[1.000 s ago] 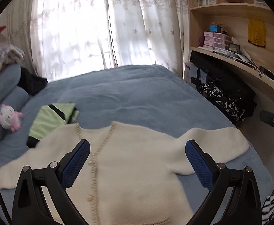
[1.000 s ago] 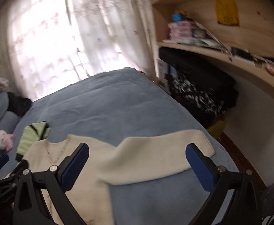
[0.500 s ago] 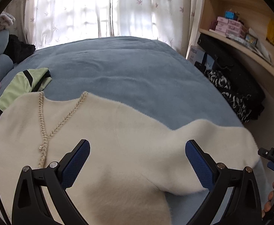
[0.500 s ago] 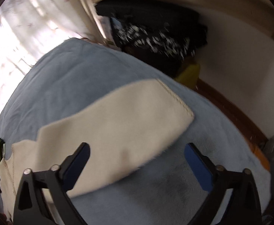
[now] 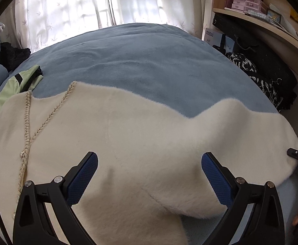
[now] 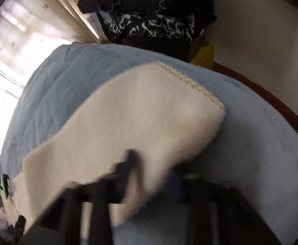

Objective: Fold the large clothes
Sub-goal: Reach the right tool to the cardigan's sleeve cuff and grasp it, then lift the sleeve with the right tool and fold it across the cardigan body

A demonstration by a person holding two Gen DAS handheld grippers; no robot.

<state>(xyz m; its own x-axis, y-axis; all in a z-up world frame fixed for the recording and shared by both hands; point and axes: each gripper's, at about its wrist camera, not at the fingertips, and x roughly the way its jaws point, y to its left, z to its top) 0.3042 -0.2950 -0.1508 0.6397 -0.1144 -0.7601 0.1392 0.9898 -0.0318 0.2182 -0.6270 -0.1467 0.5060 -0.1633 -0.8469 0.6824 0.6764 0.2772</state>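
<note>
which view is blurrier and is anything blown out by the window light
Right wrist view: right gripper smeared by motion blur, jaws just closing on the cream sleeve; window at left blown out. Left wrist view: sharp, left gripper crisp; curtains bright but patterned; fisheye bends the bed.

Cream cardigan [image 5: 140, 134], plain blue blanket [image 5: 149, 61]

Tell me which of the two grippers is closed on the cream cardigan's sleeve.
The right gripper: its jaws have just closed on the sleeve edge. The left gripper hangs wide open above the cardigan.
</note>
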